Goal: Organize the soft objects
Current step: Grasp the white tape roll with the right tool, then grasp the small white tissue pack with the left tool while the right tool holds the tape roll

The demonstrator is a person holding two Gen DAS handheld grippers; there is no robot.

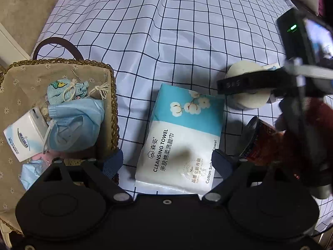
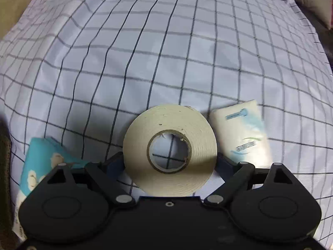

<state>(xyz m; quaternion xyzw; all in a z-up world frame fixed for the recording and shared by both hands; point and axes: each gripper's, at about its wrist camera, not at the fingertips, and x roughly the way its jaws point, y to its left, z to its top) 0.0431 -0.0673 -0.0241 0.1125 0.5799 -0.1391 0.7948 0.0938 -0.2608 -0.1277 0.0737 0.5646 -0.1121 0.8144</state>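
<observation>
The paper roll (image 2: 169,152) sits at the lower centre of my right wrist view, lying flat on its end with its cardboard core facing up at me, the checked cloth (image 2: 145,52) visible through the hole. I have my right gripper (image 2: 169,162) straddling it: one finger at each flank, spread wide because the roll is wide. The pads look to be right at the paper, but I cannot tell whether they press on it or just stand beside it. Coming straight down over the roll seems the sensible way to take a round thing by its sides.

Just right of the roll lies a small white tissue pack (image 2: 241,133), close enough that my right finger has little room there. At the lower left of that view is the corner of the cleansing towel pack (image 1: 183,137).

In my left wrist view that pack lies at the centre, between the wide-apart, empty fingers of my left gripper (image 1: 168,162). The lined basket (image 1: 113,95) at the left already holds face masks (image 1: 77,125), a knitted pouch (image 1: 62,89) and a white box (image 1: 25,137). A red can (image 1: 262,143) lies at the right, under my right hand's tool.
</observation>
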